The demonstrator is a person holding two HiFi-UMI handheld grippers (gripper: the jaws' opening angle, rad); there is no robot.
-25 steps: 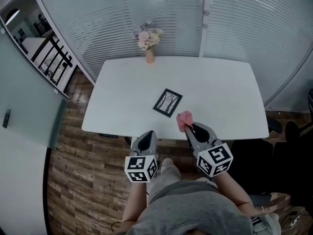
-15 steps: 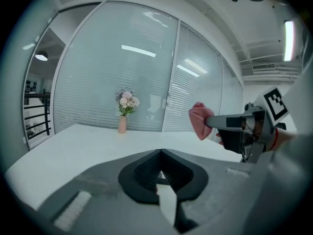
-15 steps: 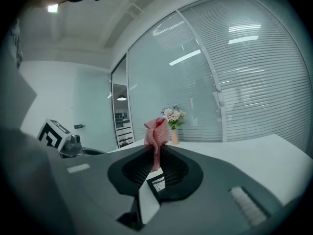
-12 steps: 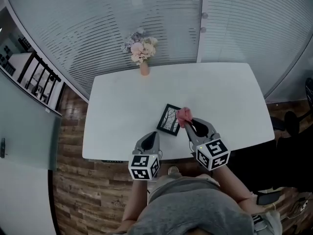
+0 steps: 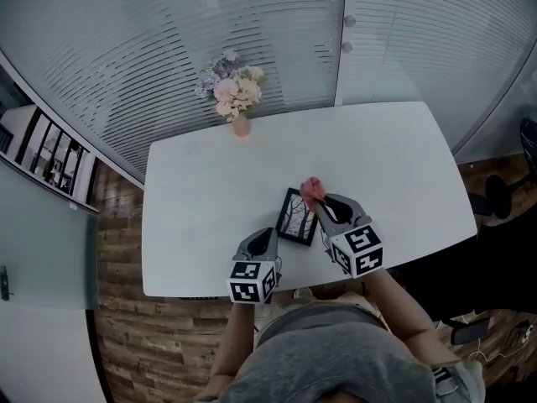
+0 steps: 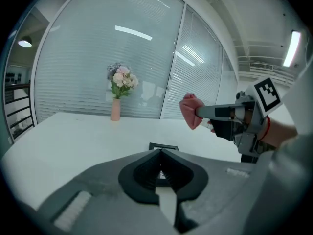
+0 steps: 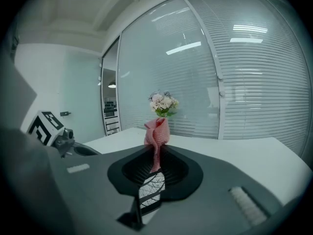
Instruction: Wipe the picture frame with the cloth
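Keeping picture frame (image 5: 295, 217) flat on white surface (image 5: 210, 191), near front edge, within reach. Hovering left claw (image 5: 267, 235), clenched and empty, beside frame, probably for steadying. Clamping right claw (image 5: 321, 200) on pink cloth (image 5: 313, 189), bunched end forward over frame's far corner.

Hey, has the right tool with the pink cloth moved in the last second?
Yes. The right tool carried the cloth forward: it was short of the picture frame, now it is at the frame's far right corner.
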